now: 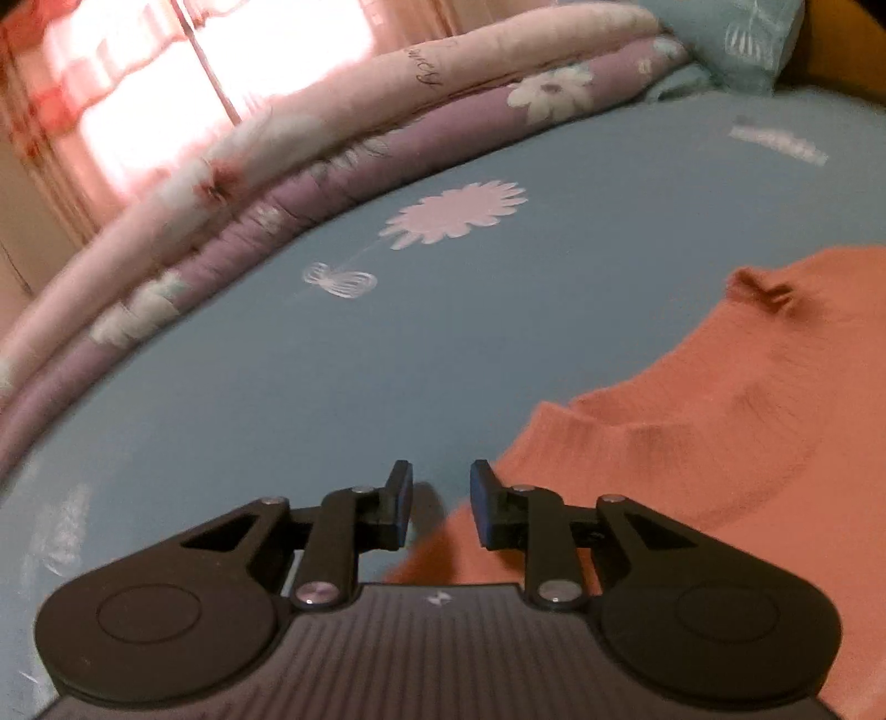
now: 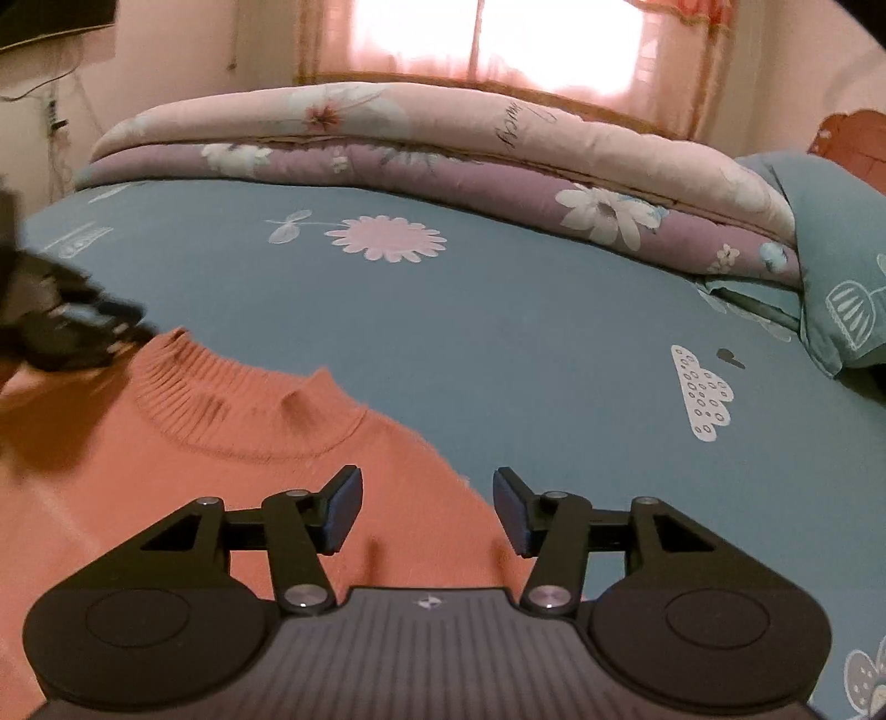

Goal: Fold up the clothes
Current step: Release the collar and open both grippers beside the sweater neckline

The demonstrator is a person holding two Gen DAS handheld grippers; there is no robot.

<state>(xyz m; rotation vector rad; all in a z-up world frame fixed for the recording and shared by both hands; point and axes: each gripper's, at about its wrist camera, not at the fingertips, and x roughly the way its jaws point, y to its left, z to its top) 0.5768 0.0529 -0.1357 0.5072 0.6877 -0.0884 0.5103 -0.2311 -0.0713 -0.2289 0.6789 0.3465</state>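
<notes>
We see our left gripper (image 1: 441, 501) with jaws narrowly parted, nothing between them, above the sweater's (image 1: 720, 421) edge. The orange knit lies flat on the smooth blue sheet (image 1: 277, 360), ribbed collar (image 2: 221, 399) curving. Our right gripper (image 2: 427, 509) stands wider, empty, over its shoulder. Padded quilts (image 2: 443, 144) lie stacked behind.

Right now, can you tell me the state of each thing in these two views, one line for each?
Orange sweater: lying flat on the bed, collar toward the quilts, held by no gripper.
Left gripper: open a little, nothing between the fingers.
Right gripper: open wide, nothing between the fingers.
Quilts: folded, stacked along the far side.
Bed sheet: spread smooth.
Curtain: drawn, backlit.
</notes>
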